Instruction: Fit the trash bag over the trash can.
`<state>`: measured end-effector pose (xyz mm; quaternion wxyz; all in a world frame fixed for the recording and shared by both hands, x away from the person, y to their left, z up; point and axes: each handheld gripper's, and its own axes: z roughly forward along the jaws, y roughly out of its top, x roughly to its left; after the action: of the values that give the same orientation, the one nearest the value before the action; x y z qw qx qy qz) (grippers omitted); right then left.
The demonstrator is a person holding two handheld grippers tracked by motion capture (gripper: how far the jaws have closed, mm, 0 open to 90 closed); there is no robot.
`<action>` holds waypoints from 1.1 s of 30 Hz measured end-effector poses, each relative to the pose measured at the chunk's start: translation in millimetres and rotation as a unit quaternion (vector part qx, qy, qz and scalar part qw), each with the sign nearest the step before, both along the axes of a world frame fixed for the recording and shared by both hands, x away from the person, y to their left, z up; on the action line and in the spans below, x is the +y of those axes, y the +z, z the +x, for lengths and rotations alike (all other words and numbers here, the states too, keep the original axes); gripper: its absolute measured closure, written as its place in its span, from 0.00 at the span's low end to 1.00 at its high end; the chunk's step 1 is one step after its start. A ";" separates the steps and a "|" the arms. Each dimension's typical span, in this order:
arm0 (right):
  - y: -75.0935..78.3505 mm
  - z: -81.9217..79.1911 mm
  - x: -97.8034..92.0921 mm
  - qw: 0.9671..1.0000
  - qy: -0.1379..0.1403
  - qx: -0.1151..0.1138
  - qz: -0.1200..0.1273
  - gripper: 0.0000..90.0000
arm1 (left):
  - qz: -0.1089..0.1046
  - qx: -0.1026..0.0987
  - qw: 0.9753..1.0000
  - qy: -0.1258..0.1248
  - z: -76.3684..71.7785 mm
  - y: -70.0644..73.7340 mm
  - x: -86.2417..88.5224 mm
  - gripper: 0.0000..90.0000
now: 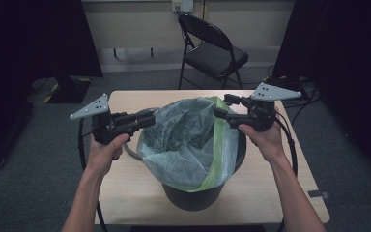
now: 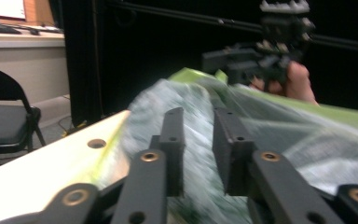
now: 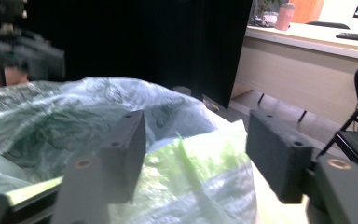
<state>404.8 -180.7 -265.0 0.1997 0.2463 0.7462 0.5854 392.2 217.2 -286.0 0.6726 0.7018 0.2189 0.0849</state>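
Note:
A black bin [image 1: 193, 197] stands on the middle of a light wooden table [image 1: 130, 188]. A translucent white and green plastic bag [image 1: 188, 140] lines it and puffs up above the rim. My left gripper [image 1: 149, 117] is at the bag's left edge, its jaws a narrow gap apart with blurred bag film [image 2: 200, 154] showing between them. My right gripper [image 1: 222, 106] is at the bag's upper right edge with its jaws wide apart, and the green rim of the bag [image 3: 191, 168] lies between them without touching the pads.
A black folding chair [image 1: 212, 53] stands on the grey floor behind the table. Cables trail from both grippers, and one loops on the table to the left of the bin [image 1: 129, 152]. Dark curtains hang at both sides.

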 end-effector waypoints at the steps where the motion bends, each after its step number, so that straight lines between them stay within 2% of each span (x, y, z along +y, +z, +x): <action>1: -1.0 1.0 -1.0 1.000 0.004 0.002 0.001 0.46 | -0.002 0.005 1.000 0.004 5.7 -0.2 -1.0 0.76; 4: -4.3 4.0 -4.3 1.000 0.000 0.009 -0.005 0.50 | -0.006 0.018 1.000 0.010 20.5 -3.7 -6.5 0.67; 6: -5.4 5.2 -6.7 1.000 0.003 0.017 0.002 0.50 | -0.002 0.029 0.999 0.013 29.9 -8.8 -12.6 0.63; 8: -4.2 5.1 -7.0 1.000 0.003 0.014 -0.004 0.54 | 0.008 0.043 0.999 0.016 35.5 -13.9 -17.0 0.63; 9: -3.6 4.9 -7.1 1.000 0.002 0.015 -0.007 0.55 | 0.004 0.050 0.999 0.009 36.1 -16.5 -18.2 0.63; 10: -3.2 5.2 -7.4 1.000 0.004 0.018 -0.008 0.55 | 0.003 0.052 0.999 -0.001 35.3 -18.5 -18.2 0.63; 12: -2.7 4.9 -9.3 1.000 -0.002 0.017 -0.012 0.56 | 0.005 0.046 0.999 0.006 30.3 -20.5 -15.8 0.65; 15: -3.5 5.0 -14.3 1.000 -0.005 0.019 -0.008 0.57 | -0.009 0.049 0.999 0.006 21.0 -21.8 -4.1 0.70; 18: -6.7 4.8 -17.2 1.000 -0.004 0.020 -0.007 0.58 | 0.001 0.041 0.999 0.007 9.7 -20.0 1.4 0.71; 21: -12.3 6.9 -17.8 1.000 -0.001 0.026 -0.016 0.58 | 0.010 0.037 0.999 0.006 1.3 -17.5 5.3 0.70; 23: -15.6 8.9 -18.4 1.000 0.006 0.027 -0.014 0.67 | 0.015 0.036 0.999 0.003 -0.5 -16.4 6.3 0.70; 28: -17.7 10.4 -16.7 1.000 -0.006 0.013 -0.010 0.88 | 0.012 0.036 0.999 0.005 -1.6 -17.3 6.1 0.69; 31: -17.5 11.9 -24.1 1.000 -0.010 0.010 0.020 0.99 | 0.007 0.036 0.999 0.005 -3.3 -18.2 6.8 0.69; 33: -18.1 12.4 -28.6 0.999 -0.015 0.011 0.033 0.99 | 0.004 0.035 0.999 0.006 -4.4 -19.2 7.5 0.69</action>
<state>417.2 -209.3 -283.1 0.1919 0.2704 0.7250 0.6037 387.8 224.8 -305.2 0.6611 0.7058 0.2462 0.0648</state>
